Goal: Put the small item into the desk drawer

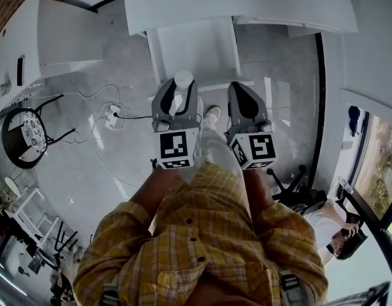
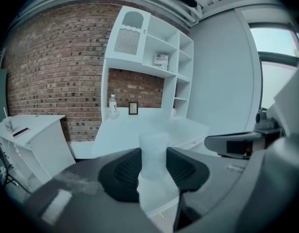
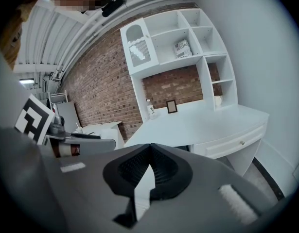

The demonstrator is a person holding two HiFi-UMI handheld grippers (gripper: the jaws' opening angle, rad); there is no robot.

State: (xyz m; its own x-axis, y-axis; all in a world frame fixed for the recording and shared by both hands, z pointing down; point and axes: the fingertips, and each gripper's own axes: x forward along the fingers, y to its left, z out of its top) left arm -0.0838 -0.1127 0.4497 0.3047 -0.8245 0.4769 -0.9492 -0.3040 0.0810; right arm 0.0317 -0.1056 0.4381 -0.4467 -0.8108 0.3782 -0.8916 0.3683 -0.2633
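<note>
The small item is a pale, translucent white bottle (image 2: 153,152). It stands upright between the dark pads of my left gripper (image 2: 154,154), which is shut on it. In the head view the same bottle (image 1: 181,89) pokes up out of the left gripper (image 1: 177,104), held in front of my body. Beside it, my right gripper (image 1: 245,102) is shut with nothing in it; its pads meet at the tips (image 3: 150,148). The white desk (image 3: 202,123) lies ahead, and its drawer (image 3: 234,143), with a small knob, is closed.
A white shelf unit (image 2: 149,47) stands on the desk against a brick wall, with a water bottle (image 2: 113,106) and a small frame (image 2: 133,108) below it. A white side table (image 2: 30,125) stands to the left. On the floor are a power strip with cables (image 1: 111,115) and a round stool (image 1: 23,136). Another person (image 1: 339,234) sits at lower right.
</note>
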